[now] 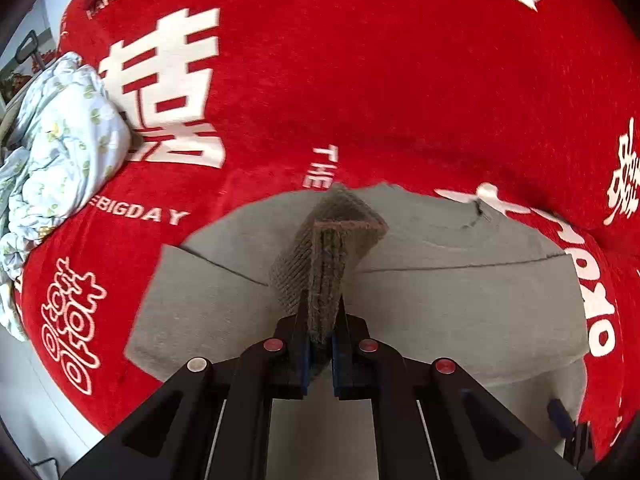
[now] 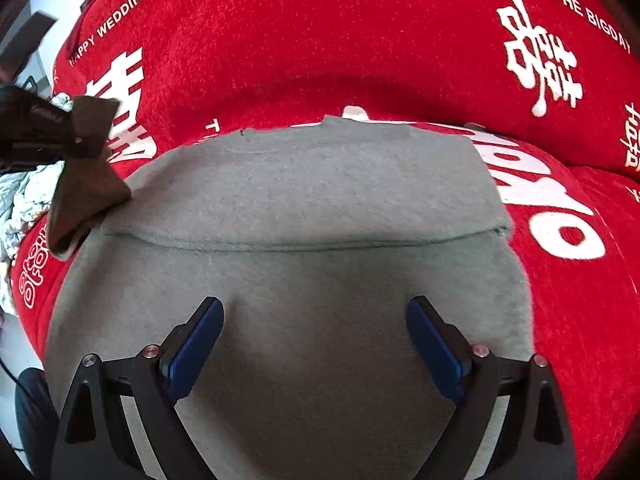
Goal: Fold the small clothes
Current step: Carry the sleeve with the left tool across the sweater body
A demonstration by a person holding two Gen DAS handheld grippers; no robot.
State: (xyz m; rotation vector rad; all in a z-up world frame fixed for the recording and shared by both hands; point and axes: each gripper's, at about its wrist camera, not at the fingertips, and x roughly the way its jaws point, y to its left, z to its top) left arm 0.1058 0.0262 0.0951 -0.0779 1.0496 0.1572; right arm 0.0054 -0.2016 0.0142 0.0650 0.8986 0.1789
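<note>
A grey garment (image 2: 304,200) lies flat on the red blanket, folded with a seam line across it; it also shows in the left wrist view (image 1: 460,292). My left gripper (image 1: 323,312) is shut on a small brown knitted cloth (image 1: 328,248) and holds it up above the grey garment's left side. From the right wrist view the left gripper (image 2: 76,136) and the brown cloth (image 2: 86,184) hang at the far left. My right gripper (image 2: 316,316) is open and empty, low over the near part of the grey garment.
A red blanket (image 1: 360,80) with white lettering covers the bed; it also shows in the right wrist view (image 2: 320,40). A crumpled pale floral quilt (image 1: 60,140) lies at the left edge. Floor shows at lower left (image 1: 48,392).
</note>
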